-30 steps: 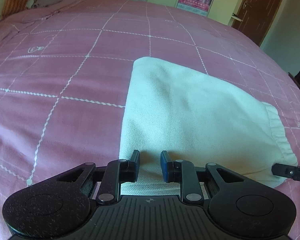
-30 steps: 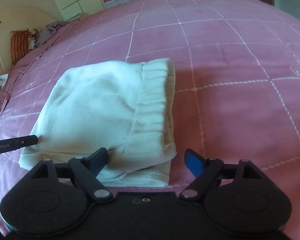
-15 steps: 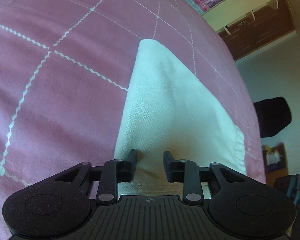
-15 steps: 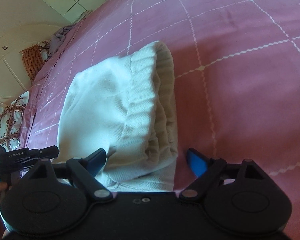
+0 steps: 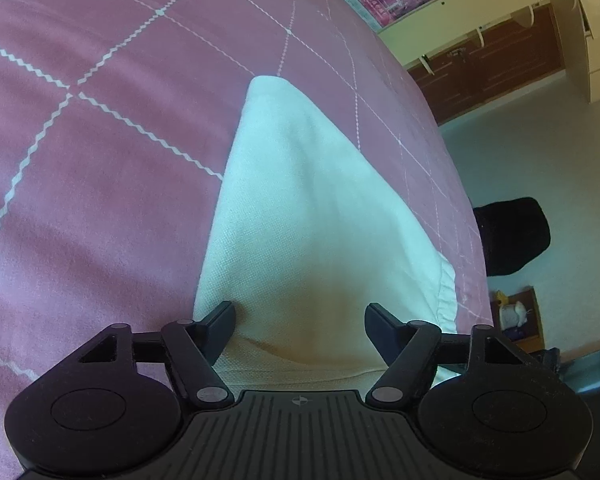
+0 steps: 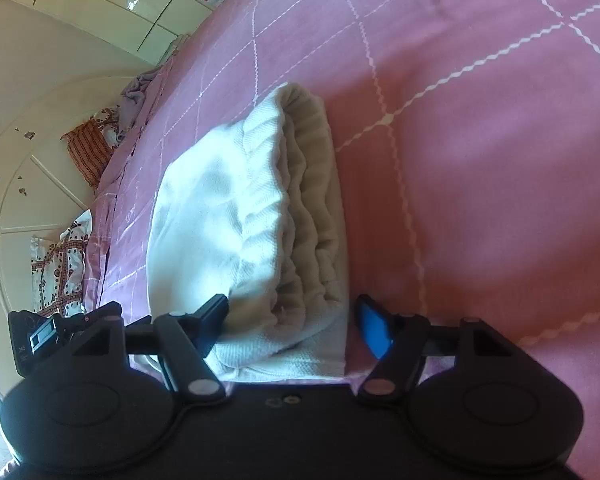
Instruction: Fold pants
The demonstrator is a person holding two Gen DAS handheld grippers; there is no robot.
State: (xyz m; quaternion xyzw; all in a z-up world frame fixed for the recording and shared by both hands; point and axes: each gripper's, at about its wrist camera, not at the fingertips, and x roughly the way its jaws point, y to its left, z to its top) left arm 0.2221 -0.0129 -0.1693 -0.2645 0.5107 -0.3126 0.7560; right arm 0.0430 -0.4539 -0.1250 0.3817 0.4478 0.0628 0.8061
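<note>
White folded pants [image 5: 300, 220] lie on a pink bedspread [image 5: 100, 180] with white zigzag lines. My left gripper [image 5: 300, 320] sits low over their near end. Its jaws are opening, with the fabric lying loose between the fingers and not pinched. In the right wrist view the pants [image 6: 220, 208] show their ribbed waistband layers stacked on the right side. My right gripper [image 6: 294, 318] straddles that near waistband corner. Its jaws are closing, the blue pad still just beside the cloth. The left gripper [image 6: 60, 332] shows at the pants' far-left side.
The bed's edge runs down the right of the left wrist view, with floor, a black object [image 5: 512, 236] and a brown cabinet [image 5: 480, 68] beyond. A striped pillow [image 6: 92, 148], patterned cloth [image 6: 60, 264] and a cream headboard [image 6: 20, 180] lie at the left.
The left jaws went from nearly shut on a pinch of cloth to wide apart, letting it go. Both views rolled and tipped downward. The right jaws narrowed a little around the waistband end.
</note>
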